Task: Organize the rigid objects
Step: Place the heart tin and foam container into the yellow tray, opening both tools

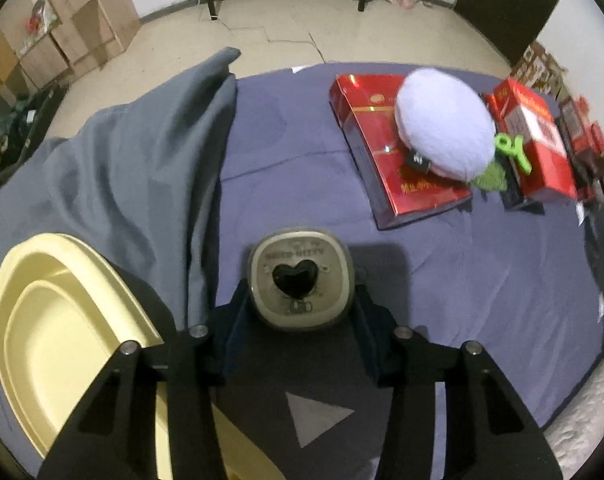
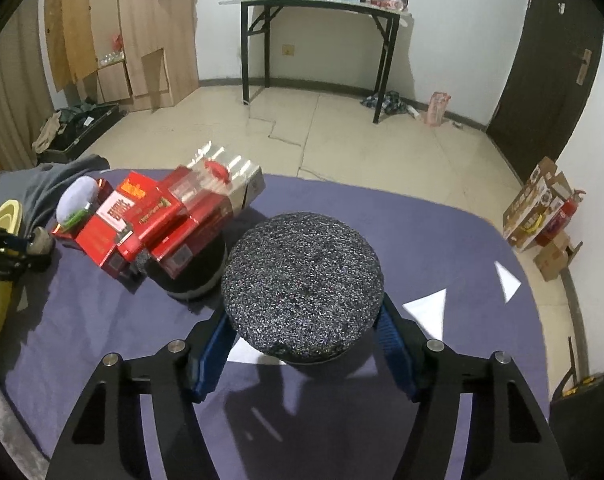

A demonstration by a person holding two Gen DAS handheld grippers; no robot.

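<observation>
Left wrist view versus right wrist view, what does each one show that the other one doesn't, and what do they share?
Only the left wrist view shows the left gripper closed on the small rounded beige case with a black heart. Only the right wrist view shows the right gripper around the round speckled grey-black pad, plus the black-legged table by the wall. Both show the purple cloth, red boxes, white plush cushion and pale yellow basin.
</observation>
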